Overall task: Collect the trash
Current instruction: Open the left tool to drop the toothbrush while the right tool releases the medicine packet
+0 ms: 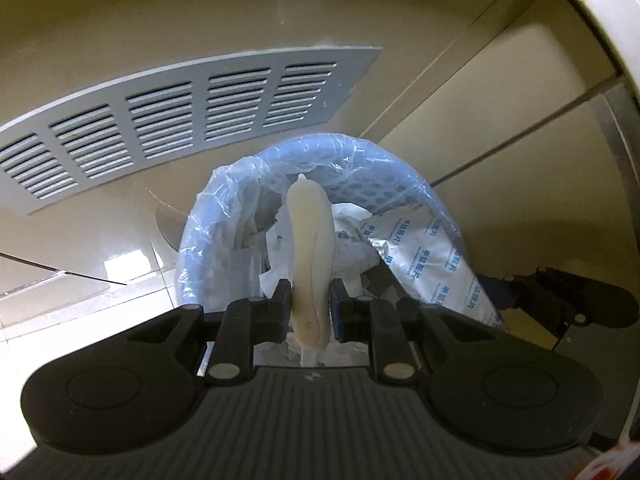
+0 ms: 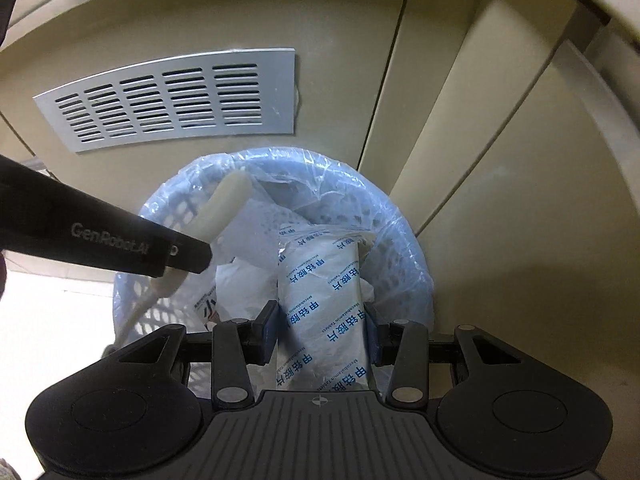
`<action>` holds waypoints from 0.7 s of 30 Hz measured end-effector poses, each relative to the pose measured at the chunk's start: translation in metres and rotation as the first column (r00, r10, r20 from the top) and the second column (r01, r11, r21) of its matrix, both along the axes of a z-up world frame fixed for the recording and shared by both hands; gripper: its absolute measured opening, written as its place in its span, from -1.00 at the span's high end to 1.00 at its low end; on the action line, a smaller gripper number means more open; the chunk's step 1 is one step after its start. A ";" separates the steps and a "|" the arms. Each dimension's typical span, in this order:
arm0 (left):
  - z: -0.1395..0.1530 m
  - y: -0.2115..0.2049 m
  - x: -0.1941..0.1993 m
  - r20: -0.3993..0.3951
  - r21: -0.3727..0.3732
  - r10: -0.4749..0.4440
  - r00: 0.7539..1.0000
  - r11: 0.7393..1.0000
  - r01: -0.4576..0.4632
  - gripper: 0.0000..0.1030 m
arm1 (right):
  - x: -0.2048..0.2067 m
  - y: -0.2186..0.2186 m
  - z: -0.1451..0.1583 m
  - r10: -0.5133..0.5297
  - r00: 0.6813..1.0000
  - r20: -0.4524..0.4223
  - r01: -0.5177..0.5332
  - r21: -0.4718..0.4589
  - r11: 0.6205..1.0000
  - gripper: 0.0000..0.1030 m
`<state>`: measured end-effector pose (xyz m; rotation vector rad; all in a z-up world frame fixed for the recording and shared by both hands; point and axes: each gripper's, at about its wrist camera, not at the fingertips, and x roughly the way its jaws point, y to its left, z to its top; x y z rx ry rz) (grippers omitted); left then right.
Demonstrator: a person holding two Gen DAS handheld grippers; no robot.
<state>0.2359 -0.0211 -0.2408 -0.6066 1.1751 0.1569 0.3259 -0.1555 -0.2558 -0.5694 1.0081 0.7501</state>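
A pale blue lattice waste basket (image 1: 384, 190) (image 2: 404, 240), lined with a clear plastic bag, stands on the floor against a beige cabinet. White papers and wrappers lie inside it. My left gripper (image 1: 310, 300) is shut on a cream-white, banana-shaped soft piece (image 1: 310, 240) (image 2: 226, 208) held upright over the basket. My right gripper (image 2: 322, 328) is shut on a silvery foil tablet pack with blue print (image 2: 322, 304) (image 1: 432, 264), which hangs over the basket's opening. In the right wrist view the left gripper's black finger (image 2: 120, 240) reaches in from the left.
A grey slotted vent plate (image 1: 180, 120) (image 2: 176, 100) is set in the beige cabinet front behind the basket. Cabinet door seams run to the right. Glossy light floor tiles (image 1: 80, 292) lie to the left of the basket.
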 end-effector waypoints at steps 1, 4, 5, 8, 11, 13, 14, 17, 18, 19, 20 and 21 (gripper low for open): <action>-0.002 -0.001 0.001 0.000 0.001 0.002 1.000 1.000 -0.002 0.66 | 0.001 0.000 -0.002 -0.003 1.000 -0.002 0.003 0.000 1.000 0.17; -0.011 -0.003 0.005 -0.003 0.007 0.004 1.000 1.000 -0.004 0.66 | 0.005 0.000 -0.007 -0.011 1.000 -0.006 0.011 0.001 1.000 0.17; -0.013 -0.002 0.006 -0.005 0.009 0.006 1.000 1.000 -0.006 0.66 | 0.007 0.000 -0.008 -0.014 1.000 -0.005 0.014 0.002 1.000 0.17; -0.020 -0.003 0.009 -0.010 0.013 0.003 1.000 1.000 -0.003 0.66 | 0.011 0.000 -0.012 -0.024 1.000 -0.007 0.024 0.006 1.000 0.17; -0.028 -0.005 0.013 -0.018 0.019 -0.005 1.000 1.000 0.005 0.66 | 0.015 0.001 -0.018 -0.024 1.000 -0.010 0.024 0.008 1.000 0.17; -0.034 -0.006 0.015 -0.025 0.022 -0.010 1.000 1.000 0.011 0.66 | 0.015 0.002 -0.022 -0.020 1.000 -0.009 0.020 0.009 1.000 0.17; -0.037 -0.006 0.015 -0.029 0.022 -0.012 1.000 1.000 0.013 0.66 | 0.016 0.003 -0.023 -0.018 1.000 -0.008 0.018 0.009 1.000 0.17; -0.045 -0.005 0.015 -0.041 0.025 -0.019 0.999 0.999 0.020 0.66 | 0.017 0.004 -0.031 -0.013 1.000 -0.003 0.013 0.007 1.000 0.17; -0.047 -0.006 0.016 -0.043 0.028 -0.022 0.999 0.999 0.023 0.66 | 0.018 0.005 -0.034 -0.014 1.000 -0.004 0.014 0.008 1.000 0.17; -0.051 -0.006 0.017 -0.046 0.029 -0.023 0.999 0.999 0.024 0.66 | 0.018 0.005 -0.037 -0.014 1.000 -0.004 0.014 0.007 1.000 0.17; -0.054 -0.006 0.017 -0.050 0.030 -0.024 0.998 0.999 0.026 0.66 | 0.018 0.006 -0.040 -0.012 1.000 -0.006 0.012 0.004 1.000 0.17; -0.057 -0.008 0.018 -0.053 0.031 -0.022 0.998 0.999 0.023 0.66 | 0.018 0.006 -0.043 -0.011 1.000 -0.008 0.011 0.003 1.000 0.17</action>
